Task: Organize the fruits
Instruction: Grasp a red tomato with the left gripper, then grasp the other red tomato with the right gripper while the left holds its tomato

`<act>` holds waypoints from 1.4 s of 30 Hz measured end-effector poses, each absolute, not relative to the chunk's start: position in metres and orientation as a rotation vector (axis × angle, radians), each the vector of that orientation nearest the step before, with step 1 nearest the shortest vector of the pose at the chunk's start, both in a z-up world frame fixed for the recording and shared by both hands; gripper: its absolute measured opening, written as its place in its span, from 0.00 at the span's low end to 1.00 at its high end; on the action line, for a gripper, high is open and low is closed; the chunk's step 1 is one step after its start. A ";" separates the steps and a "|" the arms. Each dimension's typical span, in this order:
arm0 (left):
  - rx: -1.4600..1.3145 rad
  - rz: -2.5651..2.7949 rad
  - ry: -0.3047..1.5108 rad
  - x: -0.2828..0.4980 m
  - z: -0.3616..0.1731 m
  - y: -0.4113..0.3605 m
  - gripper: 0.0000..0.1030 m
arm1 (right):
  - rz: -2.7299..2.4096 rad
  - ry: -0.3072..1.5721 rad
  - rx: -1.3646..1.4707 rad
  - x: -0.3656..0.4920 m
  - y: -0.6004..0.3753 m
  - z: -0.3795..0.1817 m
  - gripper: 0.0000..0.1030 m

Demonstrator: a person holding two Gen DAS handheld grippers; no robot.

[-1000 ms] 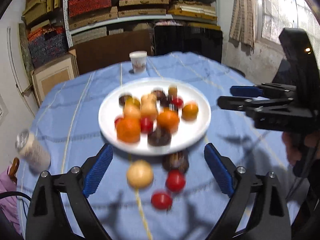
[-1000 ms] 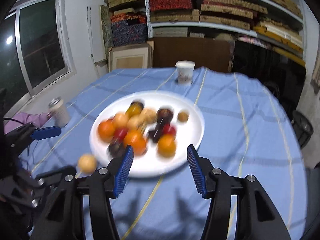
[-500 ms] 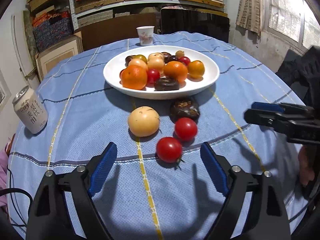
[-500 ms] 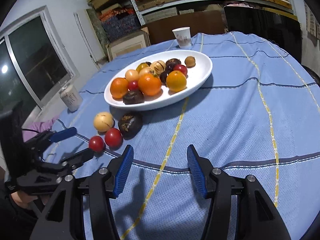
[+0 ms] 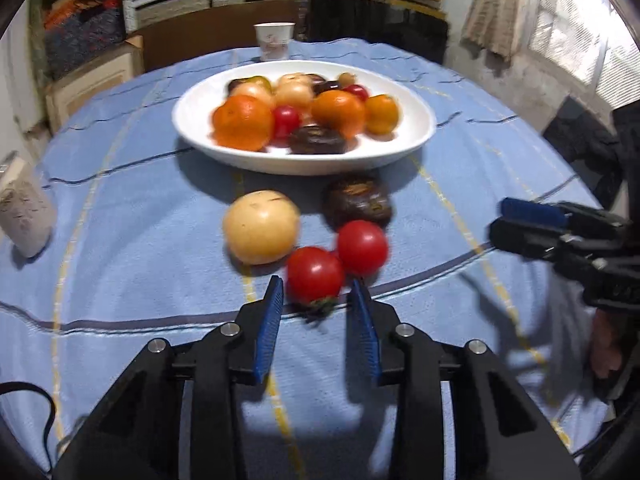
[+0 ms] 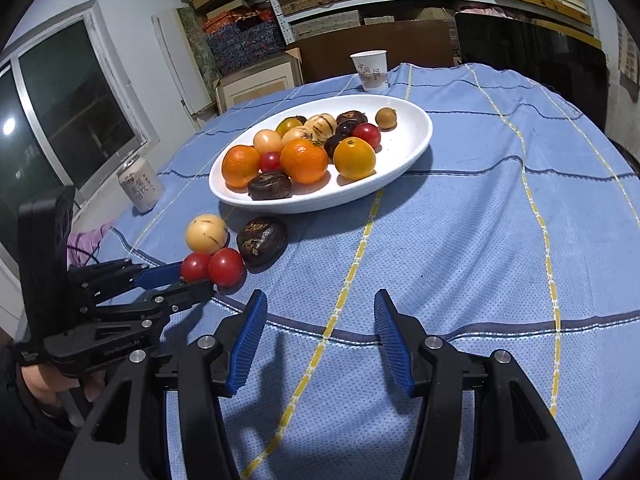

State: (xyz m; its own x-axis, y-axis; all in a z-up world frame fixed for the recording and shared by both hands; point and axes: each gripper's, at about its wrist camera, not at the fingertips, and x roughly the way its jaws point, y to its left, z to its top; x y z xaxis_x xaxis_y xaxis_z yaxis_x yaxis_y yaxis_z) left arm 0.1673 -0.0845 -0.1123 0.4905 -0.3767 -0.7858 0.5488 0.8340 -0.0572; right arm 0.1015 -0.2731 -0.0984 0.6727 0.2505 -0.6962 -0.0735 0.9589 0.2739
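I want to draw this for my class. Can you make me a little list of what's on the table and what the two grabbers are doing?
Plate: white, heaped with fruit
Loose on cloth: near tomato, far tomato, yellow fruit, dark fruit
Left gripper: fingers have just been closing, near tomato between them; touch unclear
Right gripper: open, empty
Also: cup behind plate, can at the side

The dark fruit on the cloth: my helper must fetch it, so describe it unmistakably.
Start at the white plate of fruit. Just in front of its near rim four fruits lie on the blue tablecloth. The dark fruit is the only brown-black, wrinkled one, beside two red tomatoes and a yellow fruit.
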 end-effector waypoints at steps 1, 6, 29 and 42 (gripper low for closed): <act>0.211 -0.555 0.895 0.168 -0.112 -0.085 0.36 | 0.183 0.813 0.222 0.101 -0.272 -0.098 0.55; 0.219 -0.544 0.889 0.168 -0.112 -0.087 0.39 | 0.170 0.807 0.204 0.101 -0.270 -0.096 0.55; 0.010 -0.443 0.808 0.175 -0.095 -0.041 0.27 | 0.272 0.853 0.077 0.135 -0.185 -0.097 0.46; -0.039 -0.419 0.856 0.184 -0.103 -0.032 0.27 | 0.257 0.899 0.102 0.155 -0.176 -0.108 0.27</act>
State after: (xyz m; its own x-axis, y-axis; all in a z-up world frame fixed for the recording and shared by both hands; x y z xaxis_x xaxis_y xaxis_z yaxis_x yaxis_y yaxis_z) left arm 0.1839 -0.0323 -0.1031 0.5791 -0.3737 -0.7246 0.3429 0.9180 -0.1993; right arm 0.1550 -0.1758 -0.1078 0.5943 0.2632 -0.7600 -0.1782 0.9645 0.1947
